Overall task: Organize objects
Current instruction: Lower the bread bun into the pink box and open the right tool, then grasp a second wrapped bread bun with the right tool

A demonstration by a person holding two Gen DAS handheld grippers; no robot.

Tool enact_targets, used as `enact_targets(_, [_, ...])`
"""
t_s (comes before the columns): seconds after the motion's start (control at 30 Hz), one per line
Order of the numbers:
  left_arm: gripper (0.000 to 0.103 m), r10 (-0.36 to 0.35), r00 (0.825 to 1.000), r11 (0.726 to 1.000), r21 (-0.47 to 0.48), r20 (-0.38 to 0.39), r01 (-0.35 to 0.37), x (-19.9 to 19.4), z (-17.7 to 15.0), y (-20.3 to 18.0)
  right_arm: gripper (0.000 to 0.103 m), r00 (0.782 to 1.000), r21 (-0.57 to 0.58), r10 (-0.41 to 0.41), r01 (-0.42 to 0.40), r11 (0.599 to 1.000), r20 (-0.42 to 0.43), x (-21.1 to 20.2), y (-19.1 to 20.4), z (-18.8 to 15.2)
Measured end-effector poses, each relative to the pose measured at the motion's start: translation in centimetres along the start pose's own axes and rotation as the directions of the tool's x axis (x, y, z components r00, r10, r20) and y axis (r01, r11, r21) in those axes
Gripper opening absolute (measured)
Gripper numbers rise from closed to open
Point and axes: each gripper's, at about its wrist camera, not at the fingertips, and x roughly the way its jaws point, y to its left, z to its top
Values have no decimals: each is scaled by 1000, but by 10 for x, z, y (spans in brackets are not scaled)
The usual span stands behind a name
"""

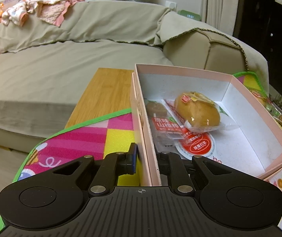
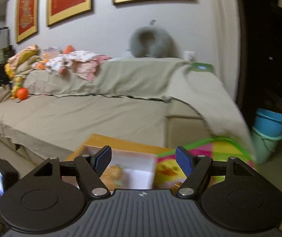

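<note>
The left gripper [image 1: 145, 158] pinches the near wall of the pink box [image 1: 182, 70], likely to keep it from sliding on the mat [image 1: 117, 128]. Inside the box lie a wrapped bun [image 1: 197, 111] and snack packs [image 1: 165, 126]. The right gripper [image 2: 143, 161] is up above the box, open and empty, maybe ready to fetch another snack.

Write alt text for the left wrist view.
The left hand-held gripper is shut on the near wall of an open pink box holding a wrapped bun and snack packets, on a colourful mat before a beige sofa.
</note>
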Motion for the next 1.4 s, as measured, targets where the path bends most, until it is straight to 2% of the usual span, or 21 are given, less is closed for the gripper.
enact_targets(0.23, [14,5,1000,1000,1,-1,-5,0,-1,0,72,990,86,-130,135,987,-63,-13,-65,-34])
enact_targets(0.4, [14,12,1000,1000,3,-3,-12,-2,-3,-1,72,970,65,-204,214,975,-130,-9,-84,-66])
enact_targets(0.73, [14,15,1000,1000,4,-4,-15,-2,-2,-2,73,969,67,-167,182,981,-184,13,-87,-87])
enact_targets(0.97, [14,13,1000,1000,4,-4,-13,-2,-3,-2,74,952,27,-218,229,973,-215,35,-98,-101])
enact_targets(1.13, [14,14,1000,1000,4,-4,-14,-2,-2,-2,74,926,-22,-293,297,955,-238,61,-113,-102])
enact_targets(1.2, [14,14,1000,1000,4,-4,-14,-2,-2,-2,74,931,-23,-270,273,962,-245,72,-116,-93])
enact_targets(1.33, [14,13,1000,1000,5,-4,-13,-2,-2,-2,74,955,96,-132,162,982,-266,109,-120,-60])
enact_targets(1.4, [14,12,1000,1000,8,-6,-12,-2,-2,-3,74,957,125,-112,150,981,-269,134,-119,-48])
